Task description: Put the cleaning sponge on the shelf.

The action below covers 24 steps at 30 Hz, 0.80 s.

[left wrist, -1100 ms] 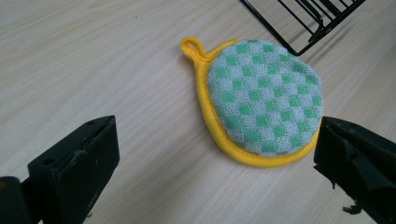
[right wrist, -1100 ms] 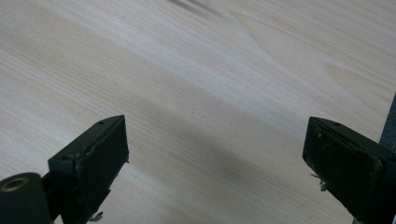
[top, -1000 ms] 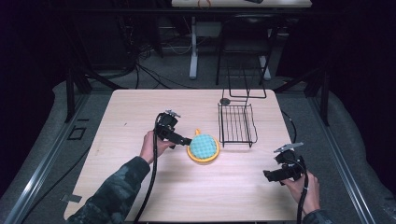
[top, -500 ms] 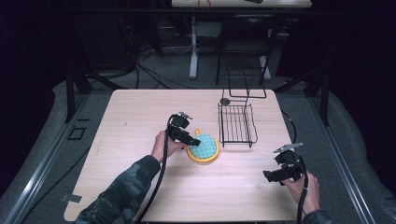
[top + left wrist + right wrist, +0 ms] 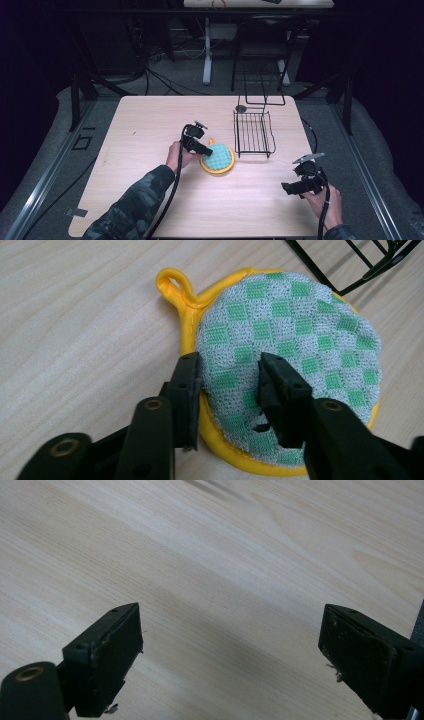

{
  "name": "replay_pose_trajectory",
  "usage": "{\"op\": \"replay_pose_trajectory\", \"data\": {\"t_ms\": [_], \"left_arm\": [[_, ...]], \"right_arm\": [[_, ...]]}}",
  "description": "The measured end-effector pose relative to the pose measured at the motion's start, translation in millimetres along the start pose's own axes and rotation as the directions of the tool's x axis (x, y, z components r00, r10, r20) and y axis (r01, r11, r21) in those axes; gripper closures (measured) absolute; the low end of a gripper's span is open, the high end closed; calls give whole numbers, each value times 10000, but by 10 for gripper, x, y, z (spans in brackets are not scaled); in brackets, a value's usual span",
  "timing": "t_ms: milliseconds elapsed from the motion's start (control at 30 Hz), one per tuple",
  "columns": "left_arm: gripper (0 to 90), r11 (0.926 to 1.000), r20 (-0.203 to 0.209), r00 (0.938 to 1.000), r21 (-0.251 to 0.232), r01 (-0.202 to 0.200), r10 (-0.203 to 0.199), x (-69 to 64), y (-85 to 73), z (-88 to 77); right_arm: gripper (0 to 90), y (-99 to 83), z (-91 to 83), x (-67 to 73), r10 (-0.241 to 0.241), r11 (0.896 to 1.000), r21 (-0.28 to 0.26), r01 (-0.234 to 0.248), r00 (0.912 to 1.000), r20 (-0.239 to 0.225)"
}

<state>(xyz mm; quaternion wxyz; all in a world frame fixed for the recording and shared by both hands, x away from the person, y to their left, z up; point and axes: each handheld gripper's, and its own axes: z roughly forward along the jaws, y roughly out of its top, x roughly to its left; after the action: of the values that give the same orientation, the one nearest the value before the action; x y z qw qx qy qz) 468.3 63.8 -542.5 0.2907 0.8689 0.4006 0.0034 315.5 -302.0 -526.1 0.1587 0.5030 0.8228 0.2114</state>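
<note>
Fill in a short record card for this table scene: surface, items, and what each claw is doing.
surface: wooden table
items: round checked scrubbing pad with yellow rim and loop; black wire rack beside it
left claw: jaws partly open, straddling the pad's near edge
right claw: jaws wide open over bare wood, holding nothing
pad and rack: close together; contact unclear

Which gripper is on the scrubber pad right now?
The left gripper: its jaws straddle the near edge of the green-checked, yellow-rimmed scrubber pad. The right gripper hangs wide open over bare table.
</note>
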Motion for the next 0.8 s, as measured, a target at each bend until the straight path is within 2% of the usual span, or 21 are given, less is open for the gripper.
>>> {"op": "replay_pose_trajectory", "data": {"t_ms": [67,200,267,300,367,500,800], "left_arm": [[638,10000,-46,10000,2,-36,36,-5,-3,2],[744,10000,-122,9999,-67,61,-61,-8,-11,5],[760,9998,-214,9998,-186,-31,27,-18,-21,6],[806,9997,-294,9996,-256,-49,41,-28,-27,6],[833,9991,-389,9992,-402,-110,94,-45,-44,15],[863,9968,-569,9981,-749,-293,250,-76,-87,16],[876,9929,-477,9982,-1116,-404,352,-85,-87,-48]], "right_arm": [[103,0,5,4,2,10000,-31,-2,10000,3],[103,2,0,18,-62,9999,-79,62,10000,5],[103,3,-1,17,-64,9999,-83,64,10000,10],[103,2,-1,14,-82,9999,-76,82,10000,13],[102,1,-6,12,-85,9999,-92,85,10000,19],[103,3,-15,23,-137,9998,-141,137,9999,-1],[102,7,-21,23,-238,9997,-79,237,9997,-14]]}}
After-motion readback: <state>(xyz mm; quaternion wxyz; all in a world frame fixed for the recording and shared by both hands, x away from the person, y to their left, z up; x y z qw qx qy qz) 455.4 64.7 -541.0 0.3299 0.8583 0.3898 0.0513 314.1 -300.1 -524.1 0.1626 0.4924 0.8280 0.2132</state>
